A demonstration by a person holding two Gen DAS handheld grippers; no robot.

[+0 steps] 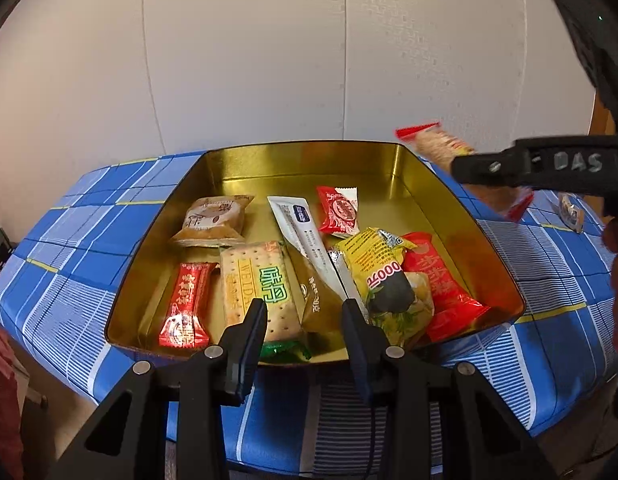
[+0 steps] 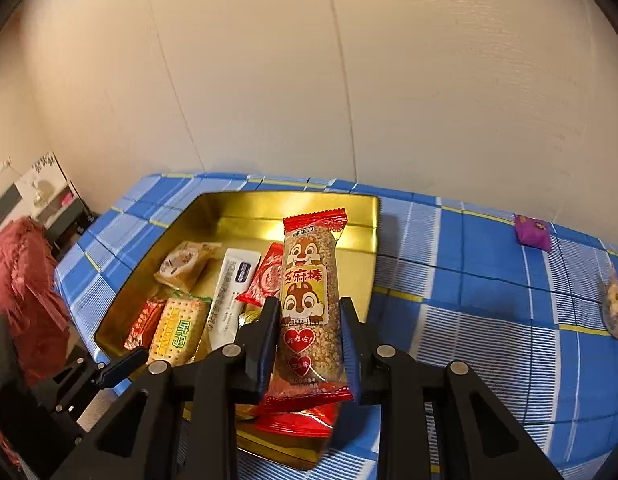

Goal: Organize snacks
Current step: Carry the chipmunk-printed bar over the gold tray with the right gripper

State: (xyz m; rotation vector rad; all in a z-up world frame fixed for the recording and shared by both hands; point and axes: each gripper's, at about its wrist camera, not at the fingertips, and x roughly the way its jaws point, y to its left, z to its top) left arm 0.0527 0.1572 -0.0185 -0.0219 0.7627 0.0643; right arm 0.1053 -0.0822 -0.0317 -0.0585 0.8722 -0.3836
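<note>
An open gold tin (image 1: 293, 164) (image 2: 293, 216) rests on a blue checked tablecloth and holds several wrapped snacks, among them a cracker pack (image 1: 261, 280) and a red candy (image 1: 185, 308). My left gripper (image 1: 305, 316) hovers over the tin's near edge, open, with nothing between its fingers. My right gripper (image 2: 309, 308) is shut on a sesame bar (image 2: 311, 304) with red ends and a squirrel label. It holds the bar above the tin's right side. In the left wrist view that gripper (image 1: 469, 168) and the sesame bar (image 1: 437, 144) show at the right, by the tin's far right corner.
On the blue checked tablecloth (image 2: 469, 280) right of the tin lie a purple packet (image 2: 532, 232) and another small packet (image 2: 614, 304) (image 1: 571, 212). A pale wall rises behind the table. A red cloth (image 2: 25, 280) hangs beyond the table's left edge.
</note>
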